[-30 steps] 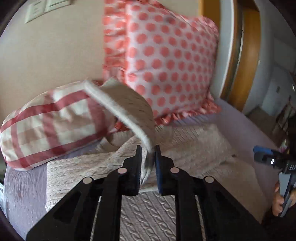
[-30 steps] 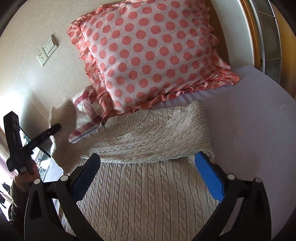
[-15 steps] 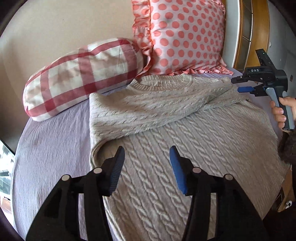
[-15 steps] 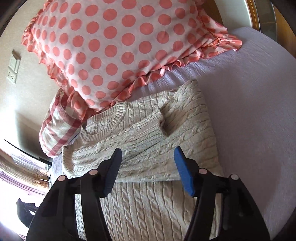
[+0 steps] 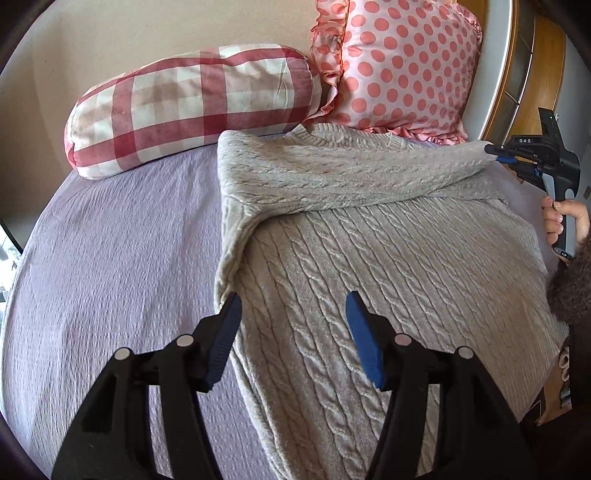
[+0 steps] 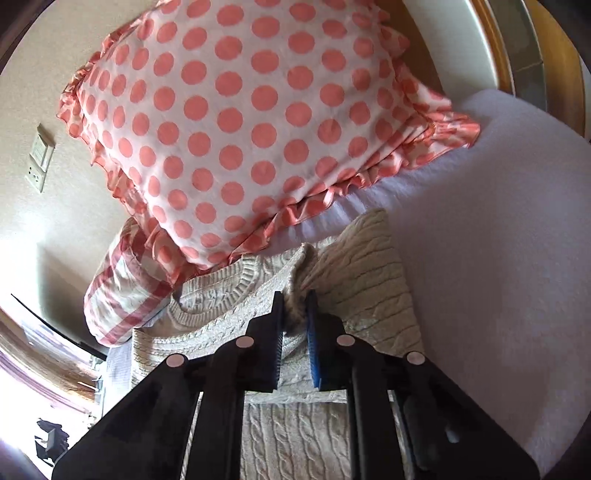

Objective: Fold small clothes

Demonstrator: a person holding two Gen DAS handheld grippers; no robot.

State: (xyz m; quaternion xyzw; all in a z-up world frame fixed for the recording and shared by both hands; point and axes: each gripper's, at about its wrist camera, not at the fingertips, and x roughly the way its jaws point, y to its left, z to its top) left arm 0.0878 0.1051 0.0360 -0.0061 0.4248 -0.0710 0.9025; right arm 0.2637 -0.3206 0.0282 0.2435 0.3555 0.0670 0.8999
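Bed: my lavender textured sheet [image 5: 110, 251] covers the whole work surface, running up to a beige wall [image 5: 147, 33].
Sweater: the cream cable-knit sweater [image 5: 369, 266] lies flat on the sheet, one sleeve folded across the chest.
Pillows: a polka-dot pillow [image 6: 240, 122] leans on the wall; a red checked pillow [image 5: 192, 107] lies beside it.
Left tongs: my left gripper [image 5: 293, 339] hangs spread wide over the sweater's edge.
Right tongs: my right gripper [image 6: 295, 332] is clenched on the sleeve cuff [image 6: 295, 280].
Wall plates: switches [image 6: 38, 162] left of the pillow.

The beige cable-knit sweater [image 5: 369, 266] lies flat on the lilac bed, neckline toward the pillows. One sleeve [image 5: 332, 173] is folded across its chest; the cuff [image 6: 295, 291] seems lifted and pinched at the far side.
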